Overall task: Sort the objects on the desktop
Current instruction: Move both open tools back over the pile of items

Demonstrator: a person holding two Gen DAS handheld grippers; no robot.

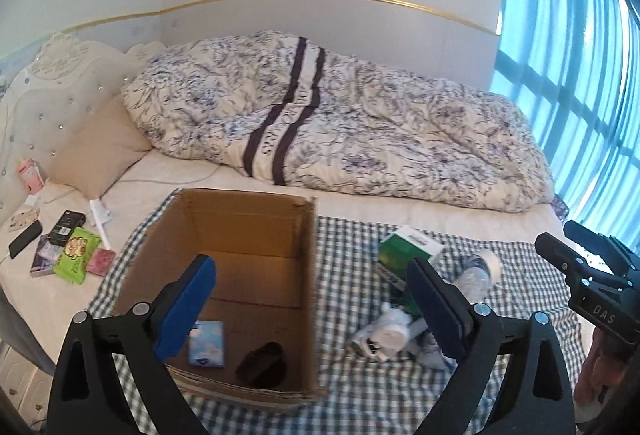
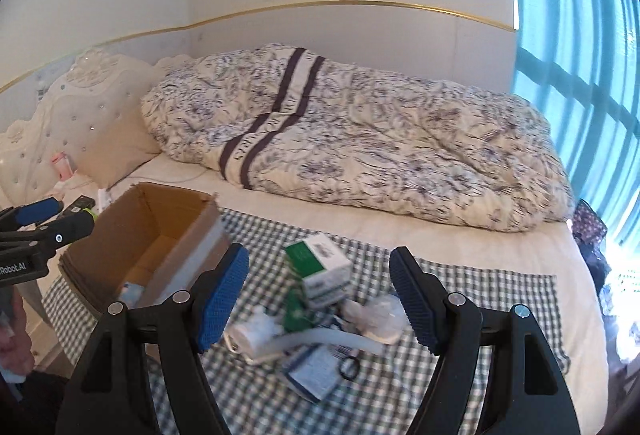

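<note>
Checked cloth on the bed carries an upright, open-topped box; beside it a bottle lies on its side. Both grippers, left and right, gape empty.

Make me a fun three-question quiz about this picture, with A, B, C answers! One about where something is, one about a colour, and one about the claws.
1. Where is the small blue tissue pack?
A. inside the cardboard box
B. on the pillow
C. on the quilt

2. What colour are the pads on each claw?
A. red
B. blue
C. yellow

3. How are the two claws right now?
A. both shut on something
B. one open, one shut
C. both open and holding nothing

Answers:
1 A: the tissue pack lies on the floor of the cardboard box.
2 B: the pads are blue.
3 C: the left claw and right claw gape wide with nothing between their fingers.
</note>
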